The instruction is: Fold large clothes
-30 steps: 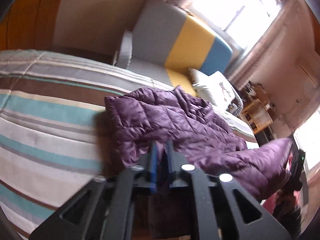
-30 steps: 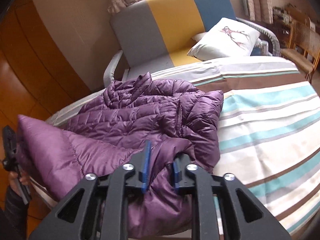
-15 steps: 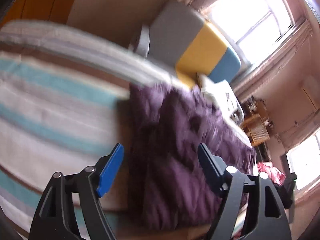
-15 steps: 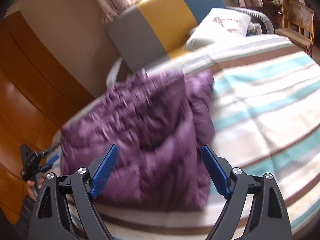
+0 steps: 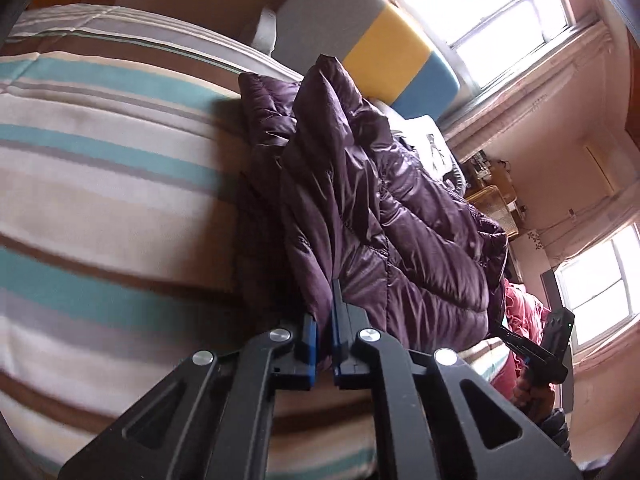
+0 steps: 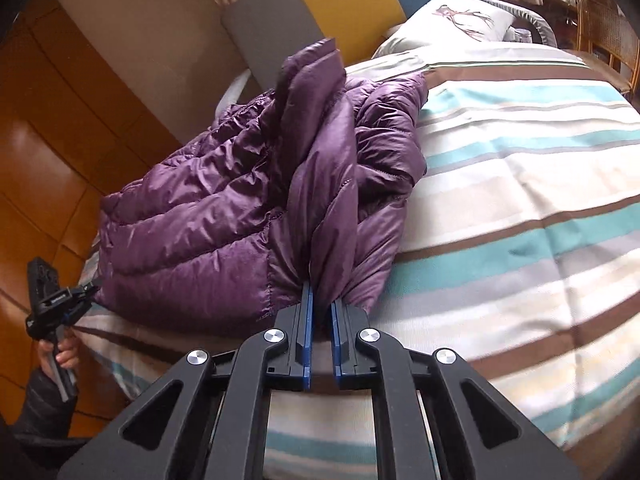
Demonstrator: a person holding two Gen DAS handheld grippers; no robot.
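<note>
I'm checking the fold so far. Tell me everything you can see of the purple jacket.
The purple jacket is a shiny quilted puffer, bunched in a rough pile on the striped bedspread near its edge. Its near hem is pinched in the right gripper and the left gripper, each lifting a ridge of fabric. Sleeves and collar can't be told apart.

No readable text in either of my wrist views. The device clamped on my left hand-held gripper (image 6: 52, 300) carries a small pale marking, too tiny and blurred to make out. The pillow (image 6: 452, 20) has a printed figure, no letters. No labels, brands, numbers or signs that I can read
</note>
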